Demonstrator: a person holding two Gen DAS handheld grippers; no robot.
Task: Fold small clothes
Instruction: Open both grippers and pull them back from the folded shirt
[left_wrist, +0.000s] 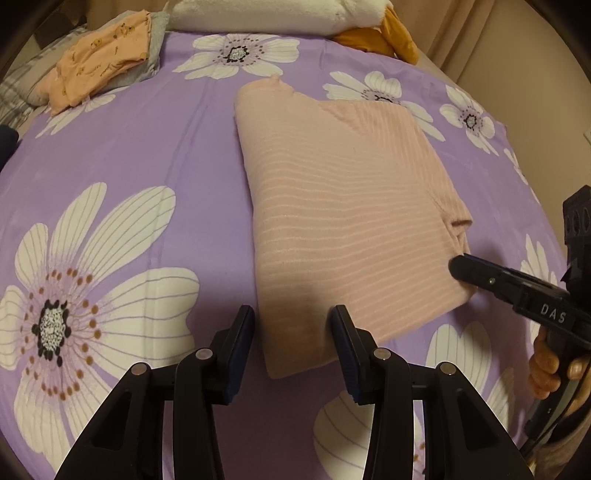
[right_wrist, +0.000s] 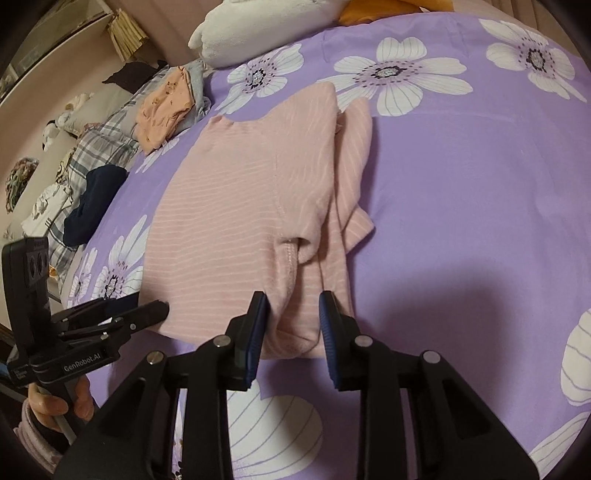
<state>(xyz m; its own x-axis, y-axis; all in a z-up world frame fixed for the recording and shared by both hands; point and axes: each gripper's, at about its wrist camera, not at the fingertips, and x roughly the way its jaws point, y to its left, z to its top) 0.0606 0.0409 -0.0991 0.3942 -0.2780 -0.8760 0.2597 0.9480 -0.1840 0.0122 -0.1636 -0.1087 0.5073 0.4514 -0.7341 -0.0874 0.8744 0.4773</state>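
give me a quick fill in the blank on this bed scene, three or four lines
1. The striped shirt being folded is ____ in colour.
2. The bedsheet is purple, printed with large white ____.
3. The fingers of the left tool stand ____, at the shirt's near edge.
4. The folded clothes at the far corner have an ____ piece on top.

Missing words: pink; flowers; open; orange

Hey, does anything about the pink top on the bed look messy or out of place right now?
Yes. The pink top is folded but untidy on its right side: a sleeve sticks out past the folded edge and a cuff pokes sideways. Both grippers, left and right, are open at its near edge.
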